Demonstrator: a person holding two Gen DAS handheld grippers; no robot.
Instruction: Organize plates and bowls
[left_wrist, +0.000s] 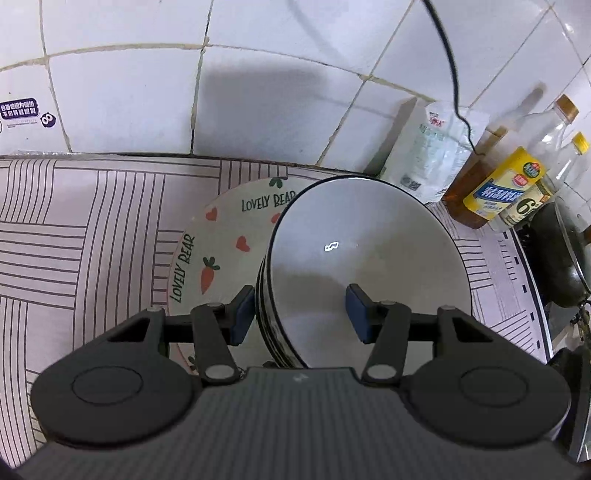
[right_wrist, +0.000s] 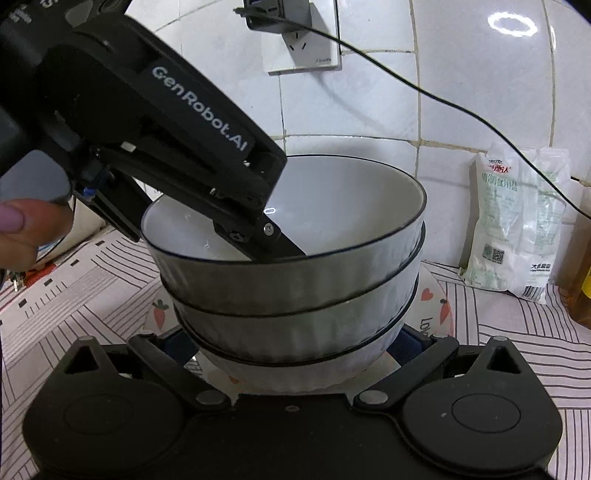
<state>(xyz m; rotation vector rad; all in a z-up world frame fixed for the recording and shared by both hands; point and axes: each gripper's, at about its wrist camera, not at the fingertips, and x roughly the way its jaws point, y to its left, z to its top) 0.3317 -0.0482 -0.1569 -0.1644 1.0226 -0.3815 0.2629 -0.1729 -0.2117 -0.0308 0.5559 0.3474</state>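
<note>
A stack of white ribbed bowls with dark rims stands on a "Lovely Bear" plate with carrot and heart prints. From above, the top bowl shows its empty inside. My left gripper is open and straddles the near rim of the top bowl, one finger outside the wall and one inside; it also shows in the right wrist view, reaching down into the bowl. My right gripper is open, low at the foot of the stack, its pads mostly hidden by the lowest bowl.
The counter has a pink striped cover. A white salt bag leans on the tiled wall. Oil and sauce bottles stand right of it, with a dark wok beyond. A black cable hangs from a wall socket.
</note>
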